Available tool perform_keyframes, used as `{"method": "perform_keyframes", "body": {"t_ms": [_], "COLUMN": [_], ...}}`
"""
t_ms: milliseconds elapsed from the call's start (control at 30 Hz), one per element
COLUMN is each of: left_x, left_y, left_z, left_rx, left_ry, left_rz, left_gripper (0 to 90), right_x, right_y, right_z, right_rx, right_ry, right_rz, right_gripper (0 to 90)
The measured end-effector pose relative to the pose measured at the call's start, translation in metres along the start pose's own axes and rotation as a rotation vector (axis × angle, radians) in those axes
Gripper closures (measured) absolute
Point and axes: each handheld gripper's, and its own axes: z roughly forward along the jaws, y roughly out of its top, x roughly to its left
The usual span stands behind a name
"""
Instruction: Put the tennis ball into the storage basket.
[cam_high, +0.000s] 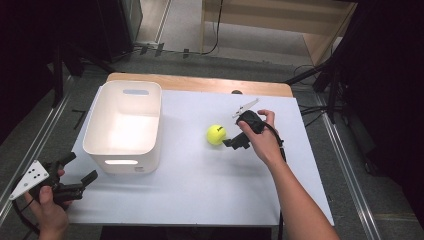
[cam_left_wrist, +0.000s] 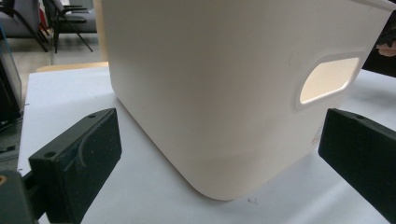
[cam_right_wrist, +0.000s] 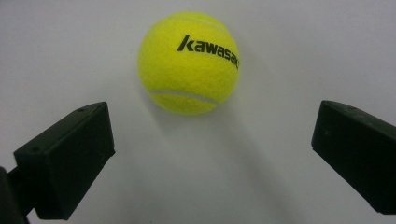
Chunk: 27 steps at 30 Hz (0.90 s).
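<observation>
- High view, nearest first: left hand (cam_high: 47, 202) at bottom left corner, off the table's near left edge, holding left gripper (cam_high: 80, 170) with jaws spread wide, pointing toward the white bin (cam_high: 123, 125).
- One bin, upright on white table (cam_high: 200, 185), left half; handle cutout on near wall.
- One yellow tennis ball (cam_high: 216, 134) mid-table, right of bin, apart from it.
- Right hand (cam_high: 262, 137) reaching in from lower right, forearm angled up-left; right gripper (cam_high: 231, 140) just beside ball on its right, touching or not: cannot tell.
- Left gripper view: two black jaws wide apart, nothing between; bin corner (cam_left_wrist: 224, 93) just ahead, centred in the gap.
- Right gripper view: jaws wide apart, empty; ball (cam_right_wrist: 188, 62) ahead on table, beyond the tips, slightly left of centre, "kawasaki" print on top.
</observation>
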Motion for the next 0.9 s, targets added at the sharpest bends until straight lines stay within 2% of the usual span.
{"method": "perform_keyframes", "body": {"t_ms": [400,567,900], "left_x": [0.001,0.001,0.001], "left_y": [0.000,0.000,0.000], "left_z": [0.000,0.000,-0.001], "left_rx": [0.001,0.001,0.002], "left_ry": [-0.005,-0.006,-0.007], "left_rz": [0.000,0.000,0.000], "left_gripper": [0.0,0.0,0.0], "right_x": [-0.001,0.002,0.007], "right_y": [0.009,0.014,0.028], "right_z": [0.001,0.006,0.011], "right_rx": [0.014,0.037,0.041], "right_ry": [0.012,0.020,0.031], "right_rz": [-0.008,-0.020,-0.044], "right_gripper": [0.0,0.0,0.0]}}
